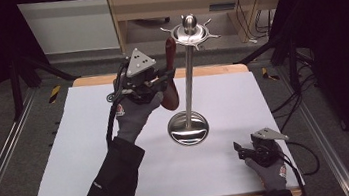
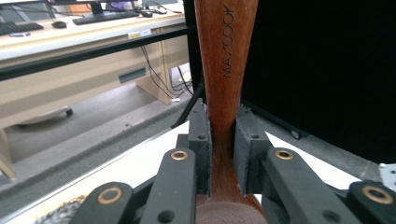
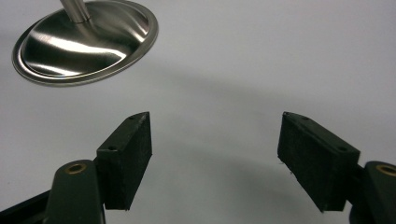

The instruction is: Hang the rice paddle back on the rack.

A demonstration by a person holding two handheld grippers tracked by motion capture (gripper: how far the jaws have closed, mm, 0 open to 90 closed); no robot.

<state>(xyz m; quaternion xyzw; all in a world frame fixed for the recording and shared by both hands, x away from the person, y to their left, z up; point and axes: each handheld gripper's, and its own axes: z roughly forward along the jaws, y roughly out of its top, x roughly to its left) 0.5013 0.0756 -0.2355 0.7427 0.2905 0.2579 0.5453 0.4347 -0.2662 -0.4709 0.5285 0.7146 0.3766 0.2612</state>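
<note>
High view: left claw (image 1: pixel 162 79) raised above the white surface (image 1: pixel 93 153), clamped on a dark reddish-brown wooden utensil handle (image 1: pixel 170 73). The handle stands near upright, its top end close beside the hooked crown of a polished steel utensil stand (image 1: pixel 189 76); whether the two touch cannot be told. Lower end of the utensil hangs just left of the stand's slim pole, above the surface. The stand has a round dished base sitting near the middle of the surface and a ball-topped ring of hooks at the top. Gloved left hand, dark sleeve, reaches in from the bottom edge

Left gripper view: both black pads pressed flat against the narrow waist of the wooden handle (image 2: pixel 224 93), one each side. Handle widens above the pads, with engraved lettering running along it. Desks and a grey floor lie behind

Right claw (image 1: pixel 238 149) rests low at the near right part of the surface, well apart from the stand's base, pointing toward it

Right gripper view: right claw (image 3: pixel 215 158) jaws stand wide apart, nothing between them, bare white surface (image 3: pixel 261 65) beneath. The stand's shiny base (image 3: pixel 84 42) sits at upper left, ahead of the jaws, not touching them
</note>
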